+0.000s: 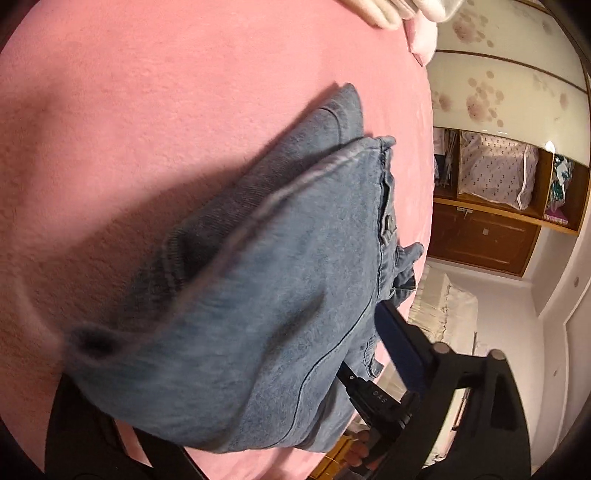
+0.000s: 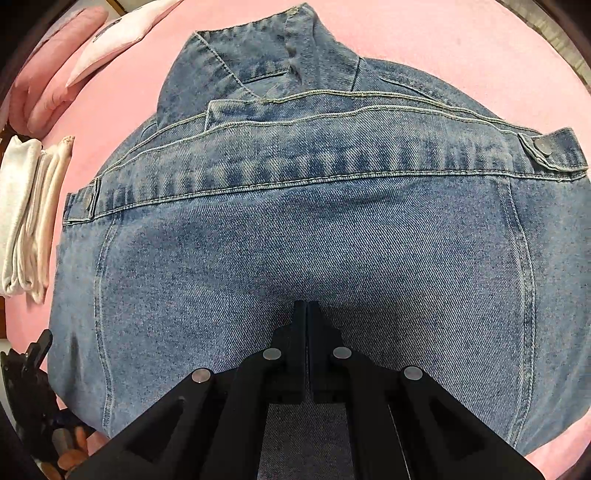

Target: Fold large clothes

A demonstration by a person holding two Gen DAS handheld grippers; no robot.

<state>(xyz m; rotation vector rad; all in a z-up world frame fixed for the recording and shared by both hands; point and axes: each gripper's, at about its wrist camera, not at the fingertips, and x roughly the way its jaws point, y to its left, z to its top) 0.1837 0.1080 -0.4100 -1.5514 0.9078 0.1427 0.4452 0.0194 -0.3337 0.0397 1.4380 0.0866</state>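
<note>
Right gripper [image 2: 307, 306] points straight down, jaws fully closed with nothing between them, tips pressing on the back panel of the denim jacket [image 2: 295, 229]. We see the jacket folded flat on the pink bed [image 2: 461, 33], collar away from us, waistband tabs at both sides. Left gripper [image 1: 229, 373] tilts downward over the jacket's edge; its jaws stand wide, one finger [image 1: 402, 339] beside the denim, the other hidden under loose cloth, gripping nothing. Folded white clothes [image 2: 26, 218] lie well apart, left of the jacket.

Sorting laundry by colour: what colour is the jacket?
Washed mid-blue denim jacket with pale stitching; right wrist view shows it best.
</note>
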